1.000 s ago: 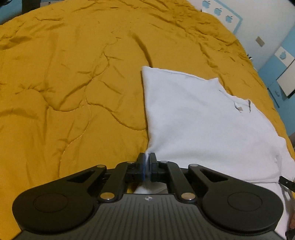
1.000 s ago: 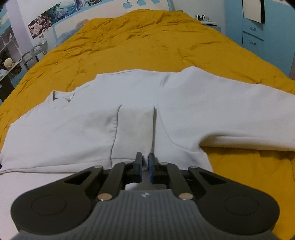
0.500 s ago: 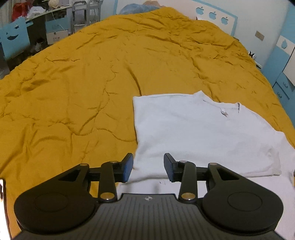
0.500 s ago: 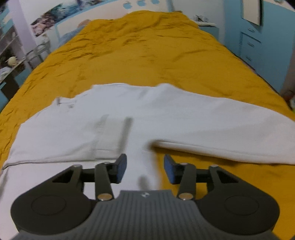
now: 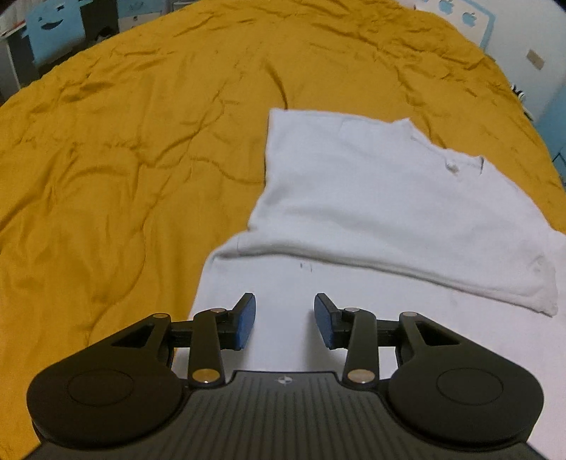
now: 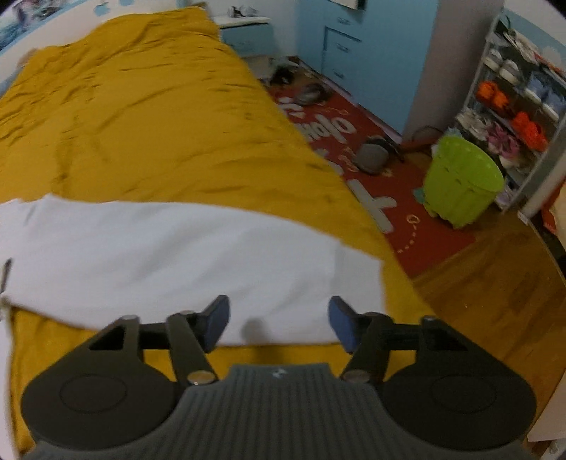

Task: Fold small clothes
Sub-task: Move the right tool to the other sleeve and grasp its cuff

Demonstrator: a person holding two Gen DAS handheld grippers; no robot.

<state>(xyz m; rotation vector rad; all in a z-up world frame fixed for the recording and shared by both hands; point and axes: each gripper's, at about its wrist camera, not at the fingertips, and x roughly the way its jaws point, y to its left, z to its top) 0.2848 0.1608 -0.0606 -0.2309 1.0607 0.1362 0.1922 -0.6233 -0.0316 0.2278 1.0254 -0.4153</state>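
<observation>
Bed cover: a wrinkled mustard-yellow quilt (image 5: pixel 141 170) spreads across the whole bed.
Floor: wood boards (image 6: pixel 495 283) with a red rug (image 6: pixel 353 141) bearing pale lettering beside the bed.
Bin: a lime-green plastic basket (image 6: pixel 460 180) stands at the rug's edge.
Shelving: an open rack (image 6: pixel 513 92) holds shoes and orange items.
Cabinets: blue drawers (image 6: pixel 353 46) line the far wall.
Wall: apple decals (image 5: pixel 456 10) on a blue-edged panel.

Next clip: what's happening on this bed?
A white garment lies partly folded on the yellow bedspread. The left hand-held gripper and the right hand-held gripper hover over it, empty; the right one's jaws have just been opening wider. The unfolded sleeve lies below the right one.
</observation>
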